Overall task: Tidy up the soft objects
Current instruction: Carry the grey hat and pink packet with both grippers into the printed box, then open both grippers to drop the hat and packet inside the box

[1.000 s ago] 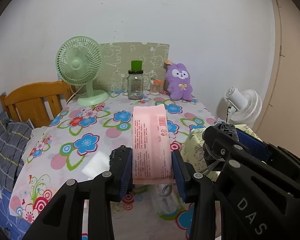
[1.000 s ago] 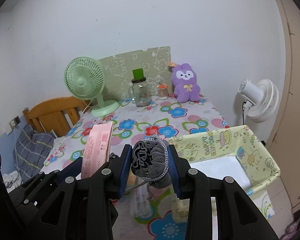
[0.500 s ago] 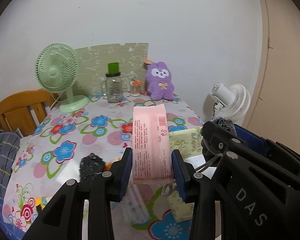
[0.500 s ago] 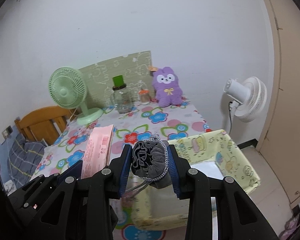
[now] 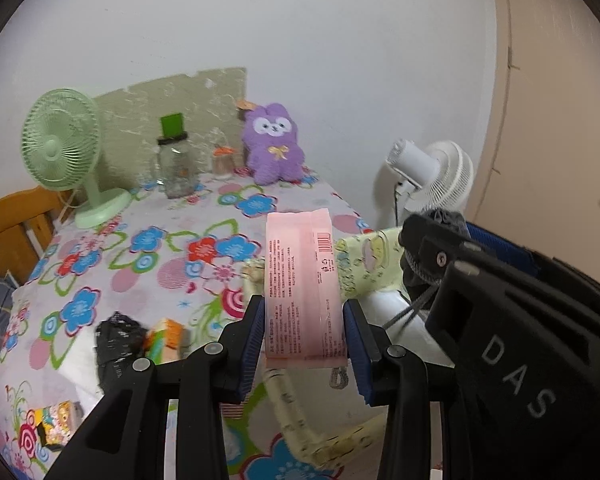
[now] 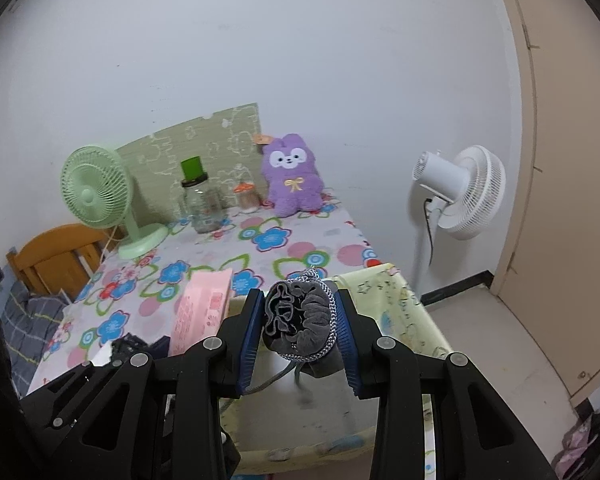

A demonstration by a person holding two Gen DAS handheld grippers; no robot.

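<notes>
Left gripper (image 5: 304,344) is clamped on the pink tissue pack (image 5: 302,280), pinched low across its width; the pack stands upright above the yellow fabric bin (image 5: 364,264). Right gripper (image 6: 300,332) is clamped on the grey drawstring pouch (image 6: 300,324), also over the bin (image 6: 396,304). Both look light and squashy. The pack's film is probably slick and the upper part is unsupported, so keep the hold mid-body. The pouch bunches, and its dangling cord could snag the bin rim on release.
</notes>
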